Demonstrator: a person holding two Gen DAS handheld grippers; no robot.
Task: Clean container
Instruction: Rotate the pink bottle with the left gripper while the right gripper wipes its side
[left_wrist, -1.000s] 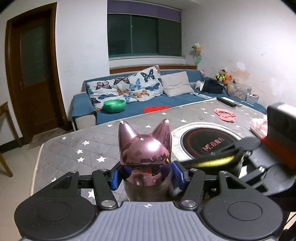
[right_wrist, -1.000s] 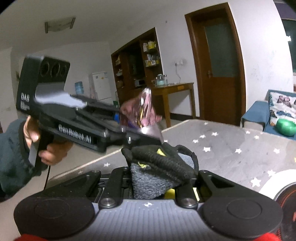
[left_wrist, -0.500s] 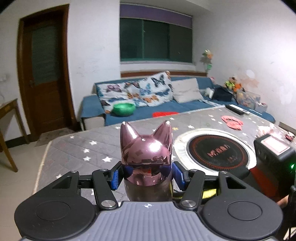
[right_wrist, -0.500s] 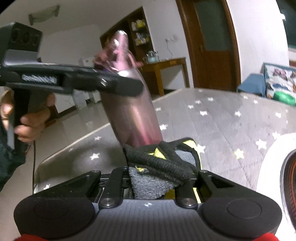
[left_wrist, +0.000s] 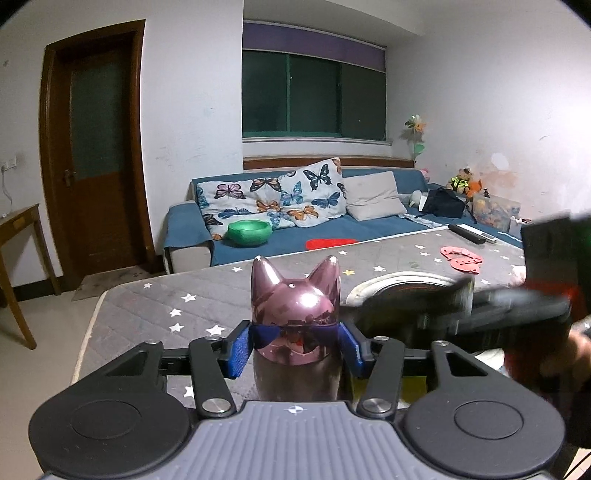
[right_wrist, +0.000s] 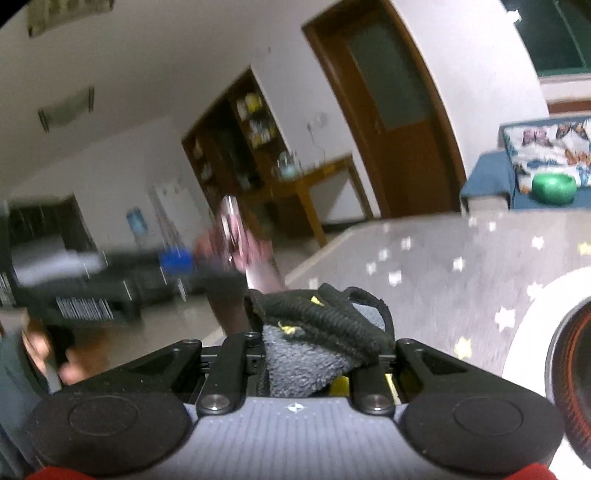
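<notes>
My left gripper (left_wrist: 295, 345) is shut on a shiny pink bottle with a cat-ear lid (left_wrist: 294, 317), held upright above the grey starred table (left_wrist: 207, 291). My right gripper (right_wrist: 317, 354) is shut on a grey and black cleaning cloth (right_wrist: 314, 339). In the right wrist view the pink bottle (right_wrist: 243, 251) is blurred, just beyond the cloth, with the left gripper (right_wrist: 177, 262) around it. In the left wrist view the right gripper (left_wrist: 480, 317) is a dark blur close to the right of the bottle.
A round black hotplate with a white rim (left_wrist: 402, 286) is set in the table. Pink pieces (left_wrist: 461, 258) and a remote (left_wrist: 469, 234) lie at the far right. A blue sofa with cushions and a green bowl (left_wrist: 249, 232) stands behind.
The right gripper with the cloth has moved up along the bottle's right side and is now blurred with motion. The left gripper has kept hold of the bottle and turned slightly.
</notes>
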